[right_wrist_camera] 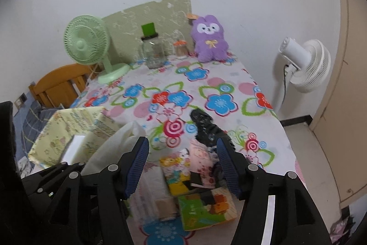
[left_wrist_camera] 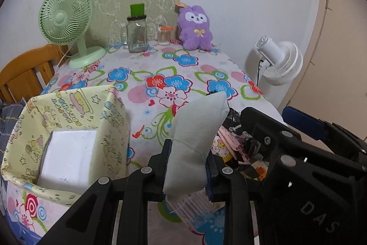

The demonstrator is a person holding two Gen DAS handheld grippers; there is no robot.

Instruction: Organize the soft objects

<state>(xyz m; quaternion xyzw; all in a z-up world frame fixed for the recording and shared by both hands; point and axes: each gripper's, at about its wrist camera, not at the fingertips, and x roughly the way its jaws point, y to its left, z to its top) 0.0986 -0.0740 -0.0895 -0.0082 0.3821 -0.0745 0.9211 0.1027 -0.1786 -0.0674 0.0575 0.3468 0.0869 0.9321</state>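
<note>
I can read only one bit of writing, the letters "DAS" on the black body of the other tool at the right edge of my left view; the print on the yellow box is too small to read. From the left, I see a wooden chair and a green fan at the back of the table, which has a flowered cloth. Near me on the left stands the yellow box, open on top, with a white block inside. My left gripper is squeezed tight on a pale soft pouch. The pouch stands up on end, its long side going up and leaning a bit to the right, just right of the box. A glass jar and a purple plush bunny sit far back by the wall. My right gripper is wide open and holds nothing. Under it lies a pile of soft things: a pink pouch, a black pouch and colourful picture pieces. A white fan stands on the floor at the right.
</note>
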